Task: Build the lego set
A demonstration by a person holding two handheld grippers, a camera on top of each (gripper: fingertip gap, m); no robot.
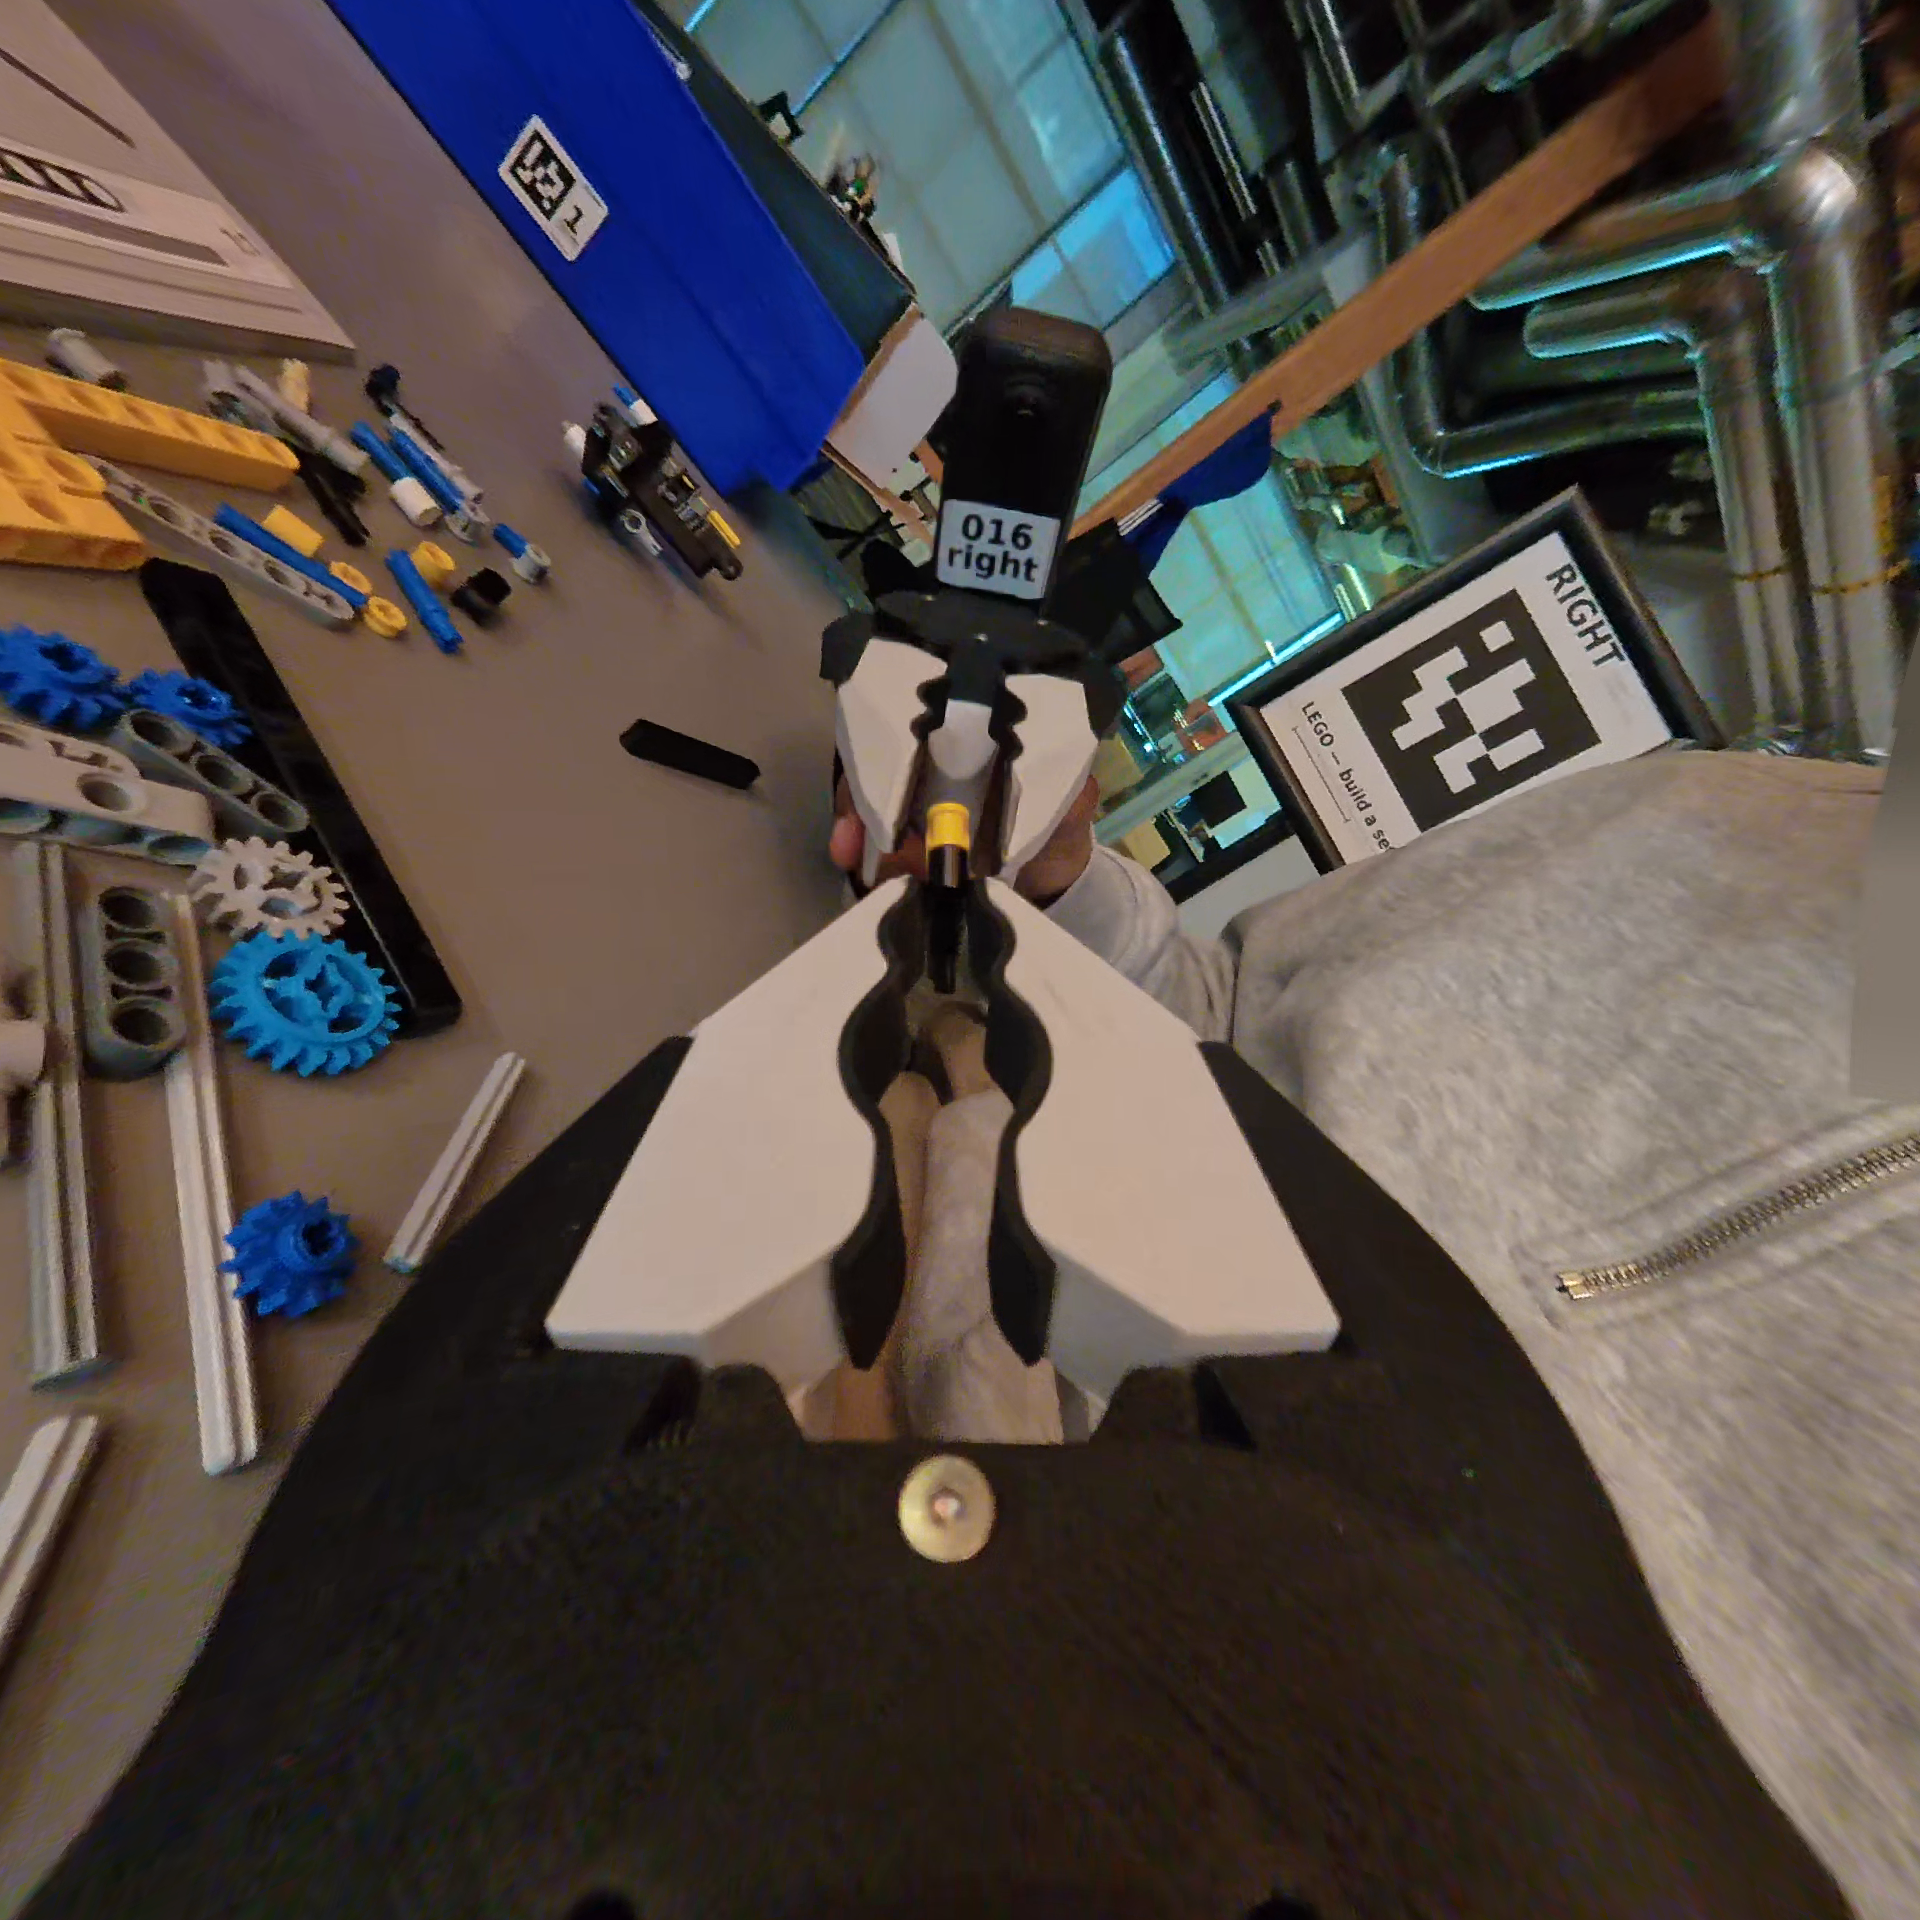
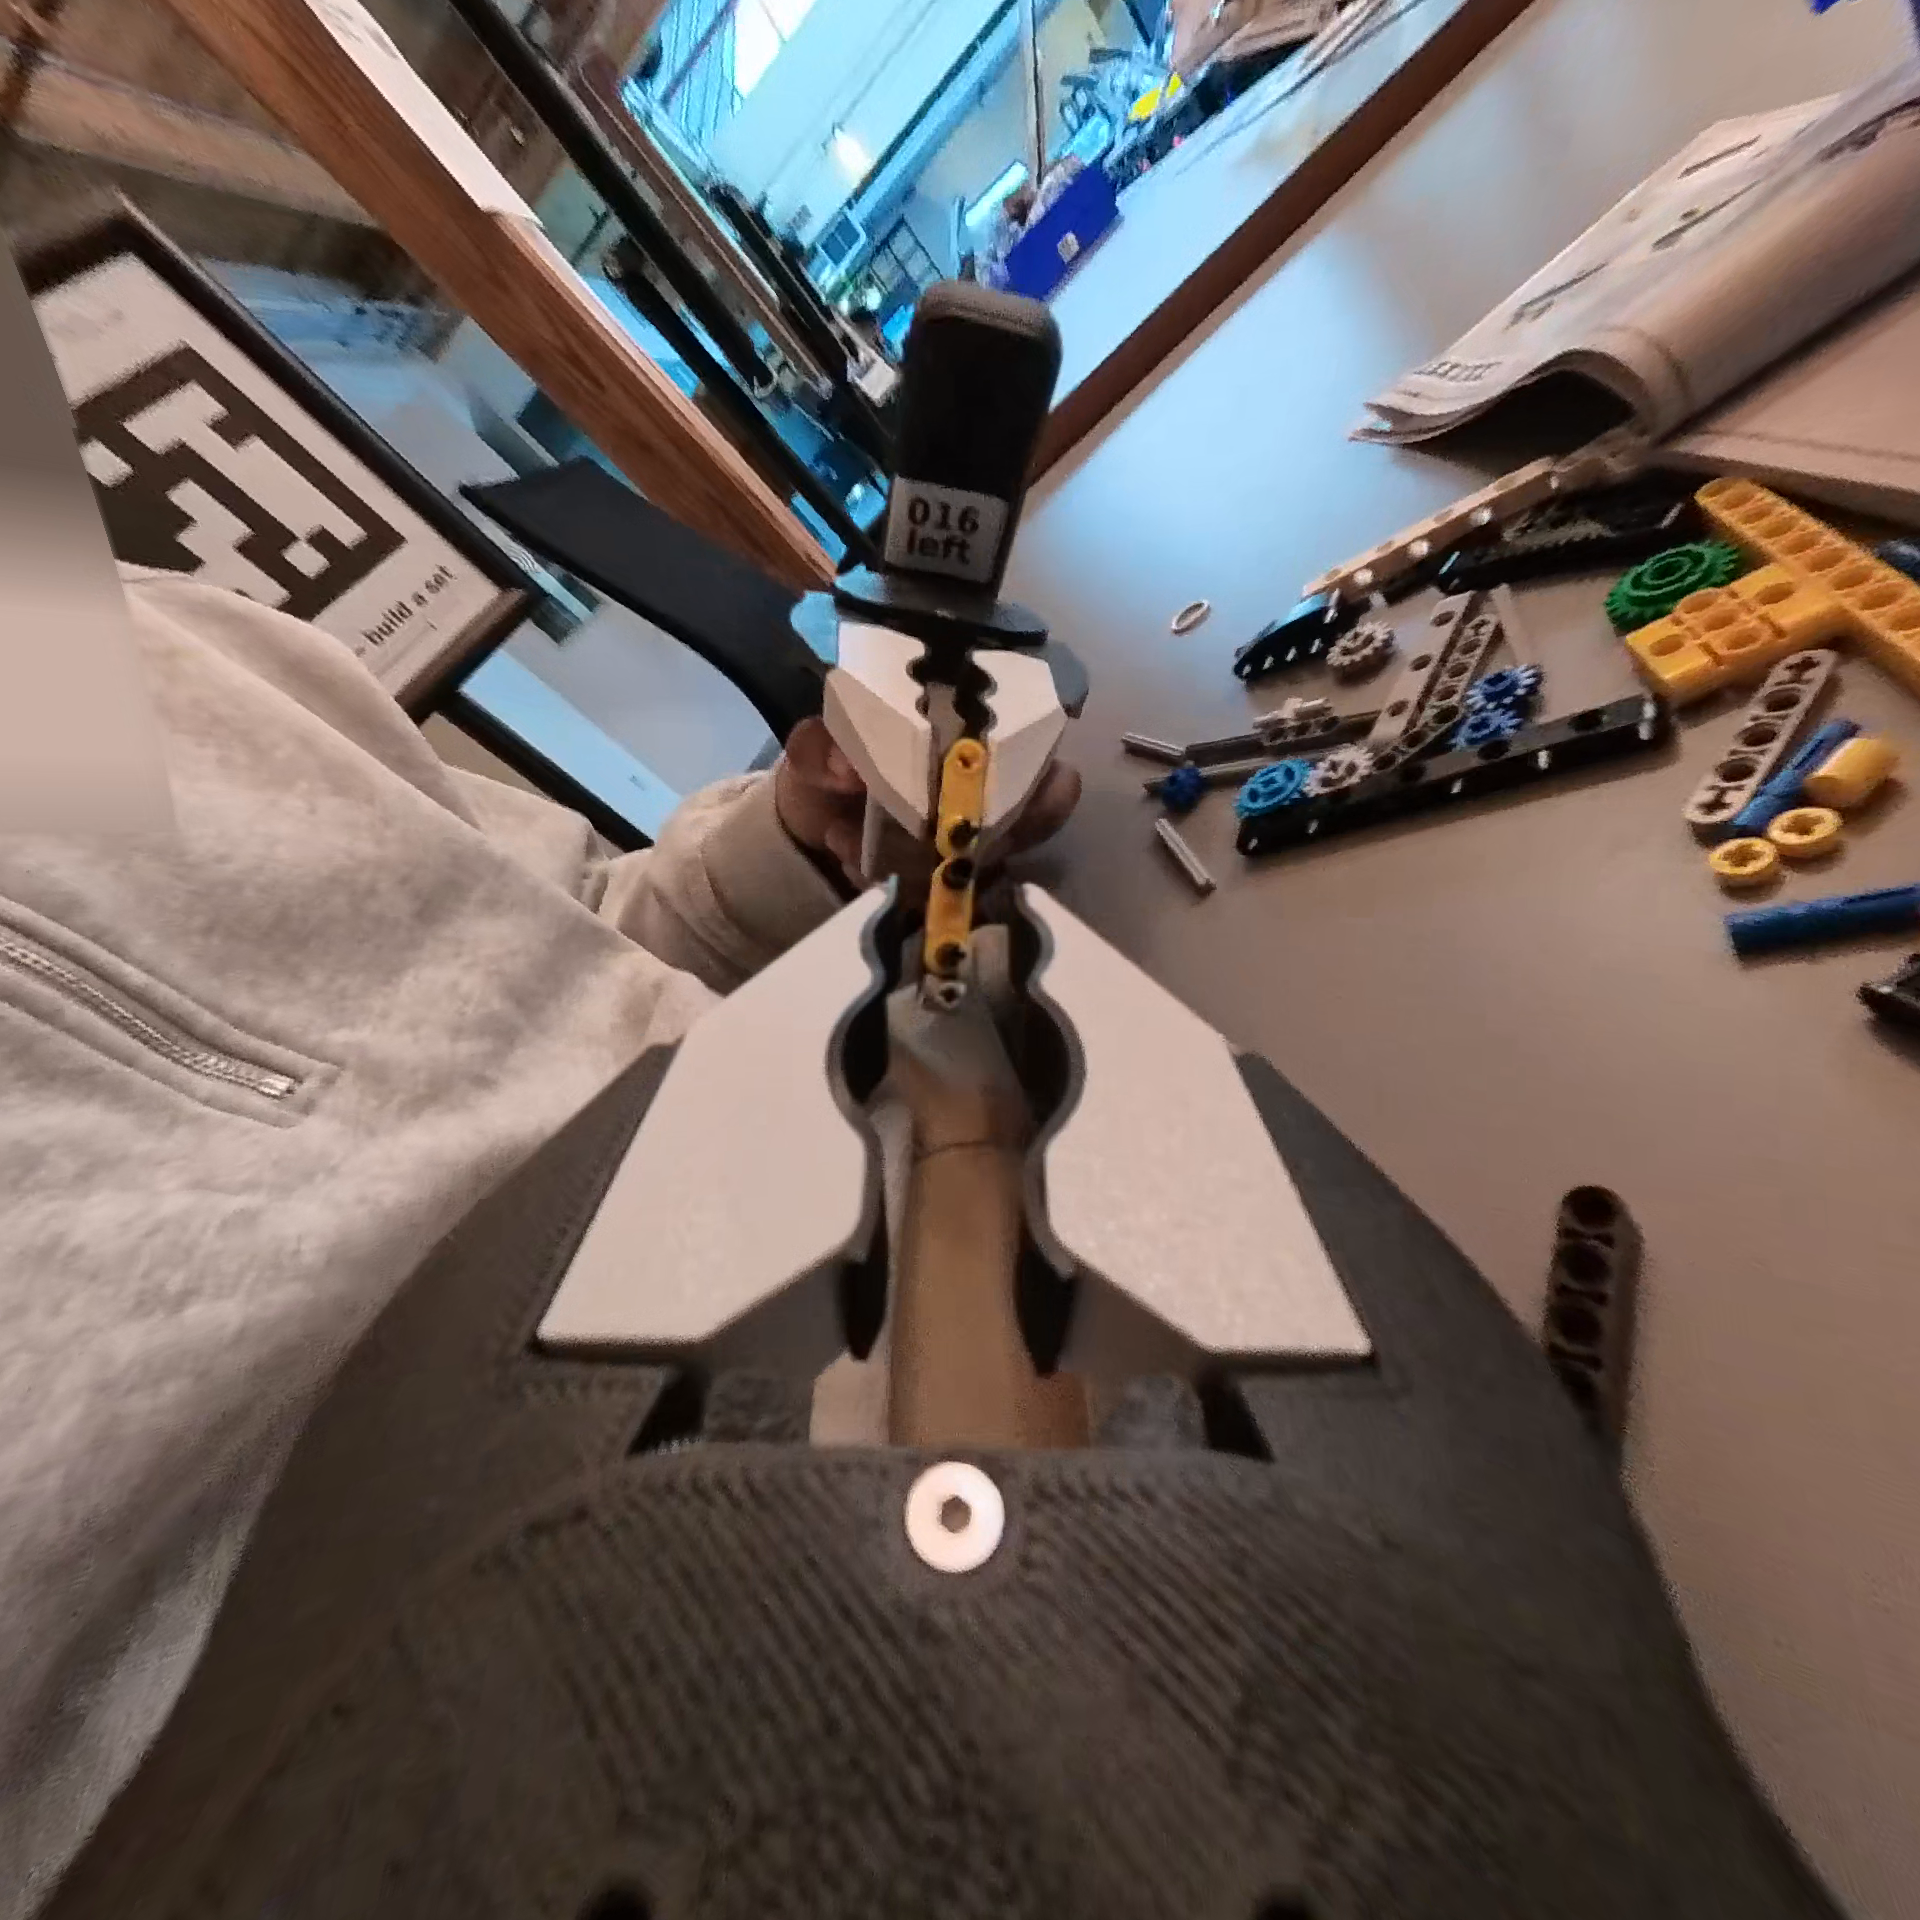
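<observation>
A small assembly hangs in the air between my two grippers, which face each other tip to tip. In the right wrist view it is a thin yellow beam [image 2: 954,862] with black pins in its holes and a small grey piece at its near end. My right gripper [image 2: 951,909] is shut on its near end, and my left gripper [image 2: 954,821] is shut on its far end. In the left wrist view my left gripper [image 1: 943,904] is closed around a black pin [image 1: 941,930]. A yellow part [image 1: 948,828] sits at the tips of the right gripper [image 1: 948,854].
Loose parts lie on the grey table: blue gears [image 1: 301,997], yellow beams [image 1: 135,426], grey axles [image 1: 208,1195], a long black beam [image 1: 301,810]. A blue bin [image 1: 644,208], an open booklet [image 2: 1662,291], a yellow frame [image 2: 1787,592], a black beam [image 2: 1590,1288] and a framed marker sign [image 1: 1455,686] surround them. A person's grey hoodie [image 1: 1558,1143] is close by. My two grippers' fingertips are within a few centimetres of each other.
</observation>
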